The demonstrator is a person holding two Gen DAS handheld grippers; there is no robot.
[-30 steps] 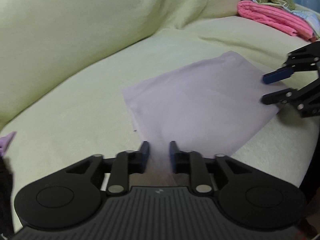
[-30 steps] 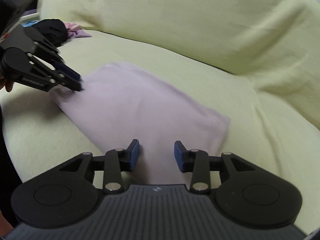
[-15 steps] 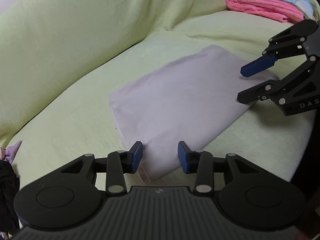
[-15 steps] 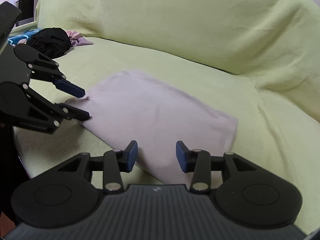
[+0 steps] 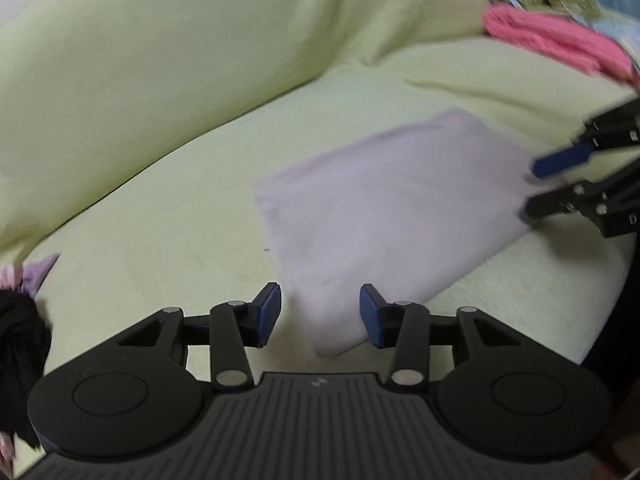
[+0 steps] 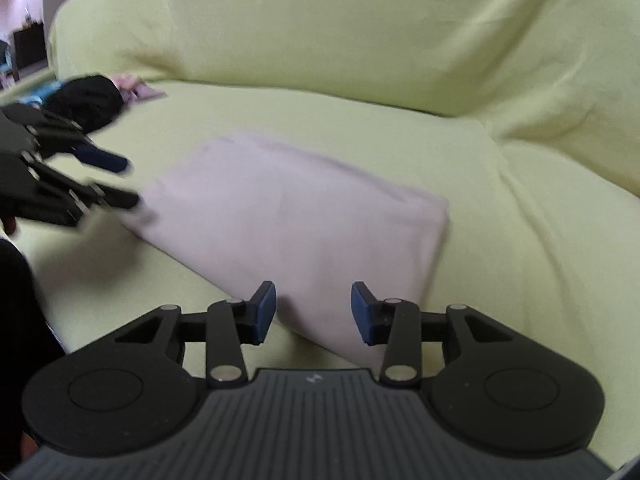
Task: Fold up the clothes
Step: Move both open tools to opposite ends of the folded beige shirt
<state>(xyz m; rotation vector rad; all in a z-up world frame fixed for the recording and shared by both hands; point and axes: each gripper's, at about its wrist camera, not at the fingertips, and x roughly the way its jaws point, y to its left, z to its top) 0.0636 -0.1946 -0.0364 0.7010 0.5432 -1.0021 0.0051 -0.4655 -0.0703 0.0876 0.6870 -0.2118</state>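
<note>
My left gripper has just been opening, released over the folded lilac garment on the couch seat; my right gripper gapes empty at the opposite corner. This fold looks finished; next I'd set it aside.

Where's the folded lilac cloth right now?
The folded lilac cloth lies flat on the green sofa seat, mid-frame in both wrist views, between the left gripper and right gripper.

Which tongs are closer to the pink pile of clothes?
Right. The right tongs sit at the end of the folded lilac cloth facing the pink pile; the left tongs are at its opposite end.
</note>
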